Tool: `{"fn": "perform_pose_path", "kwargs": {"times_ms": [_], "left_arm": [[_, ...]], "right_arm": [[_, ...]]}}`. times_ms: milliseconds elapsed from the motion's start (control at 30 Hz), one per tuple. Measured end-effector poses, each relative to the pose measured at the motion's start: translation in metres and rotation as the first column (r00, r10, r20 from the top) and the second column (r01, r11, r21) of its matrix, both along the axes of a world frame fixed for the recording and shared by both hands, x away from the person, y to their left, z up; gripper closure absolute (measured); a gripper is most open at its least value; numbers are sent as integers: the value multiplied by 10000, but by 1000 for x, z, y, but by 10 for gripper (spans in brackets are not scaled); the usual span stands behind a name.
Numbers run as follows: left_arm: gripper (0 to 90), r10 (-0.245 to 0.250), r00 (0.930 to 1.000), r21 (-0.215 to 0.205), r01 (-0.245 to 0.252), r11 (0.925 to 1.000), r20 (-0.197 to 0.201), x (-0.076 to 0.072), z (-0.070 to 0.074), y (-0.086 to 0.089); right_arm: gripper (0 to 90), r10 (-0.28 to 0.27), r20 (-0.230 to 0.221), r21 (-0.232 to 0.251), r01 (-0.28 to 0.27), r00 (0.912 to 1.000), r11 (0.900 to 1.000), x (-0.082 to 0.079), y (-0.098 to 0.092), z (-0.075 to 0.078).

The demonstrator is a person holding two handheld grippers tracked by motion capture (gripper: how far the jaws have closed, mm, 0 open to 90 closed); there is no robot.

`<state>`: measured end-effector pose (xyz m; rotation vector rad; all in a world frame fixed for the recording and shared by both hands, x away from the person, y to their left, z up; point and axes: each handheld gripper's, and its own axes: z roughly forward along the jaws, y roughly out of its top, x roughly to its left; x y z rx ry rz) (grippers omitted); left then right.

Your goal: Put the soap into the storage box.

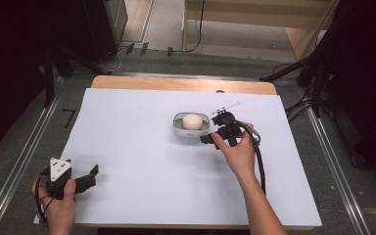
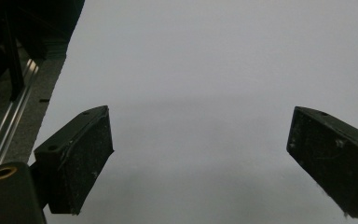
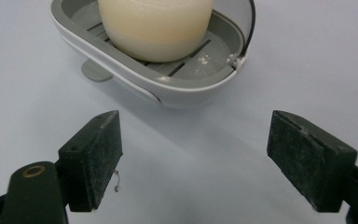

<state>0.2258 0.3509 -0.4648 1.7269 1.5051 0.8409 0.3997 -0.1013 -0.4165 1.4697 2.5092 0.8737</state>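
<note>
A grey-and-white oval soap dish point(image 1: 177, 129) sits near the middle of the white table sheet, with a round cream soap bar point(image 1: 192, 121) lying in it. My right gripper point(image 1: 210, 129) is just right of the dish and points at it. In the right gripper view the dish point(image 3: 182, 93) and the soap point(image 3: 156, 28) lie close ahead. The right gripper point(image 3: 193, 140) is open, with only bare sheet between the pads. My left gripper point(image 1: 92, 176) rests at the near left of the sheet. It stands open point(image 2: 200, 140) over bare white surface.
The white sheet point(image 1: 142, 161) covers a wooden table whose far edge point(image 1: 176, 83) shows. A small white stick-like piece point(image 1: 228, 105) lies just beyond the right gripper. Metal rails run along both sides, with black stands and cables on the floor past the table.
</note>
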Motion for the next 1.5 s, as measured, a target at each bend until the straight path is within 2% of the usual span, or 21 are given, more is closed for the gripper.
{"fn": "perform_pose_path", "kwargs": {"times_ms": [667,1333,1500], "left_arm": [[74,-1,10000,-5,1,10000,-11,0,0,0],[74,-13,10000,-11,13,10000,-8,0,0,0],[74,-28,10000,1,28,10000,5,0,0,0]], "right_arm": [[163,-296,316,20,295,9991,9996,-26,-47,-10],[140,-562,777,339,537,9954,9980,-51,-89,-24],[137,-659,739,348,635,9951,9974,-59,-100,-29]]}}
